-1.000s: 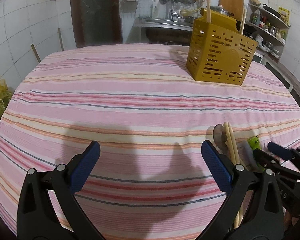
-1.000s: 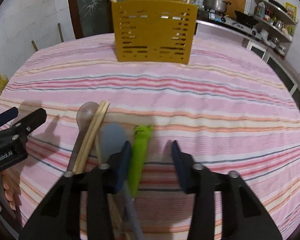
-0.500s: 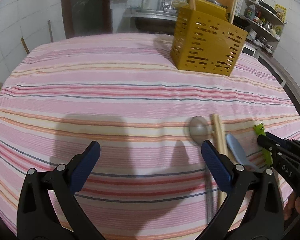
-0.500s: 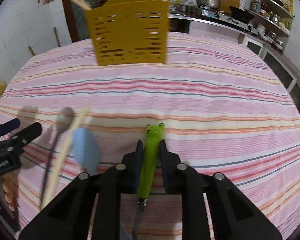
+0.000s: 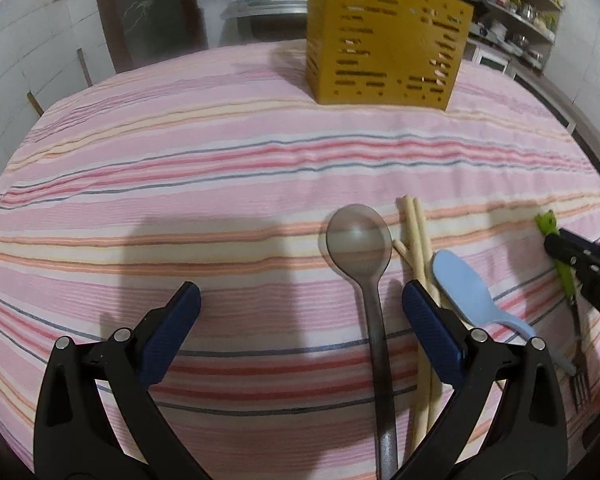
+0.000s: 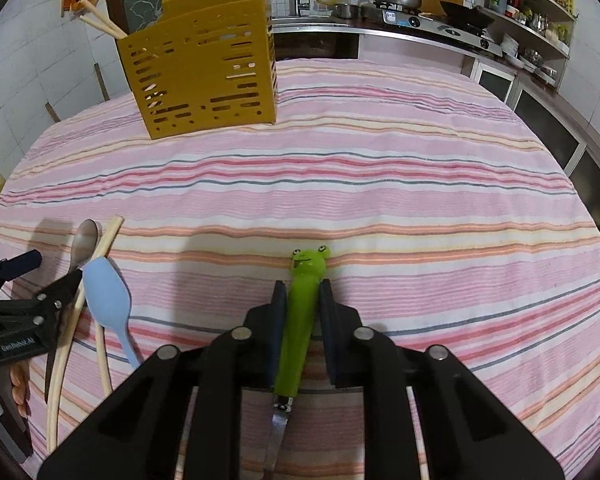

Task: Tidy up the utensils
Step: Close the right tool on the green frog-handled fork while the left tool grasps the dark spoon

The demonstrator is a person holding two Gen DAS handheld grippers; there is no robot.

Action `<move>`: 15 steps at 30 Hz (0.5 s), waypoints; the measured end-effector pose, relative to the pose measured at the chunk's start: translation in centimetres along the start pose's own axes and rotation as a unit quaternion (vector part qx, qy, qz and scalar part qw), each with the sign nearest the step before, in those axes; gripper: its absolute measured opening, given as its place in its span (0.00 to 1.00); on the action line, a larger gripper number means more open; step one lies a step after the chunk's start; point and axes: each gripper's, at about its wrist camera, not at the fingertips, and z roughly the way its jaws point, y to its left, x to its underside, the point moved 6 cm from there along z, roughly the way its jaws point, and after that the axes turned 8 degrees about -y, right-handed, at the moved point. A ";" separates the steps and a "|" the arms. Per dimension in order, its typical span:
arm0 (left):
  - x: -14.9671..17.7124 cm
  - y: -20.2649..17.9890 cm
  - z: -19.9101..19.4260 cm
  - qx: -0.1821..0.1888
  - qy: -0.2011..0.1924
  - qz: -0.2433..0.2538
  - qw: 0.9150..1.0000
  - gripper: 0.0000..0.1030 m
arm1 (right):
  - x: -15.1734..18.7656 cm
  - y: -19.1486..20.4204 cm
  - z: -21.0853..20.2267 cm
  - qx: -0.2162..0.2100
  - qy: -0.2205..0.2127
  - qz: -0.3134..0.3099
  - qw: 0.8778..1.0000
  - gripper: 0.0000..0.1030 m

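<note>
Right wrist view: your right gripper point(image 6: 303, 312) has just closed its fingers on the frog-handled fork point(image 6: 300, 320), lying near you on the counter point(image 6: 420, 200). Lift straight up before heading to the far yellow caddy point(image 6: 200, 72). Left gripper point(image 5: 300, 320) fingers are open around the spoon point(image 5: 360, 248).

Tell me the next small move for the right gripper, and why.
Probably lift straight up. The right gripper has just closed, and its pads now press both sides of the green frog-handled fork, which still lies on the striped cloth. The yellow utensil holder stands across the table, so the fork must clear the cloth first.
</note>
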 end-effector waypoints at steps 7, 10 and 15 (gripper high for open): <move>-1.0 -0.3 1.1 -0.006 0.001 -0.017 1.000 0.94 | 0.0 -0.1 0.1 -0.005 -0.002 0.011 1.000 0.17; -1.5 -0.6 1.5 -0.005 0.004 -0.024 1.000 0.94 | -0.2 -0.2 0.3 -0.010 -0.001 0.017 1.000 0.17; -2.3 -1.1 2.0 -0.002 0.013 -0.025 1.000 0.84 | -0.5 -0.2 0.6 -0.015 0.003 0.018 1.000 0.17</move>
